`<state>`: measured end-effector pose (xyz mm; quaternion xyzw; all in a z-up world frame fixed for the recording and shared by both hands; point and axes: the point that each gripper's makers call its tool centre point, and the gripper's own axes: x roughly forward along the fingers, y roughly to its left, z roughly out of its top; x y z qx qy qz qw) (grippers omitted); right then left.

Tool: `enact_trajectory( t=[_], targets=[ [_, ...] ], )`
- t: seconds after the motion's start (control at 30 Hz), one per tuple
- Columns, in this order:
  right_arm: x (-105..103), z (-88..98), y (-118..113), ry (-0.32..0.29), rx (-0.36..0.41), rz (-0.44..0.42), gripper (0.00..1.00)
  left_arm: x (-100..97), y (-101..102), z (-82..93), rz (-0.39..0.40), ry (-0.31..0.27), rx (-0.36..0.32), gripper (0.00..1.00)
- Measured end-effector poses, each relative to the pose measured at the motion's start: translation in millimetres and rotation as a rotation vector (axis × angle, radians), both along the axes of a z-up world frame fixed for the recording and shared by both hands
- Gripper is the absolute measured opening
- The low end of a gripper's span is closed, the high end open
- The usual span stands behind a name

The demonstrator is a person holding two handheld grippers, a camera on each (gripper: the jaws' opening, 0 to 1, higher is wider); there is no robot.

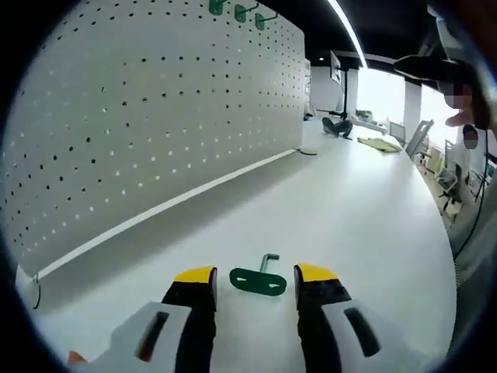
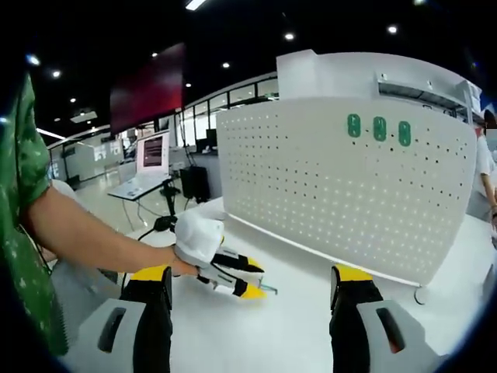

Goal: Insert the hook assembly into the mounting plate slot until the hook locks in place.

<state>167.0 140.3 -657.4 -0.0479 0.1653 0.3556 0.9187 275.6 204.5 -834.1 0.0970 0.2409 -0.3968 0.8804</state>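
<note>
A green hook assembly [image 1: 259,280], a flat oval plate with a grey metal hook, lies on the white table [image 1: 349,210]. It sits just ahead of and between the yellow tips of my left gripper [image 1: 255,275], which is open and not touching it. The white pegboard [image 1: 155,116] stands upright on the left, with three green hooks [image 1: 241,12] mounted near its top. In the right gripper view, my right gripper [image 2: 252,277] is open and holds nothing. Beyond it, a person's hand holds the left gripper [image 2: 255,281] low over the table. The pegboard [image 2: 334,179] with three green plates [image 2: 380,128] stands behind.
The far end of the table carries a dark object [image 1: 337,126] and yellow-green sheets [image 1: 380,144]. A person [image 1: 466,101] stands at the right. A cable [image 1: 33,291] hangs at the pegboard's near corner. A monitor on a desk [image 2: 153,155] stands behind at the left.
</note>
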Motion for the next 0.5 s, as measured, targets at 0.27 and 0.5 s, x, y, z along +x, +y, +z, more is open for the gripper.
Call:
enact_trajectory(
  t=[0.27, 0.5],
  targets=[
    [1.4, 0.9, -0.8, -0.001, 0.002, -0.004, 0.85, -2.4, -3.4, -4.8, -0.018, 0.018, 0.01, 0.36],
    [2.6, 0.1, -0.9, 0.0, 0.001, -0.004, 0.85, -4.2, -0.5, -8.2, -0.021, 0.015, 0.028, 0.31]
  ],
)
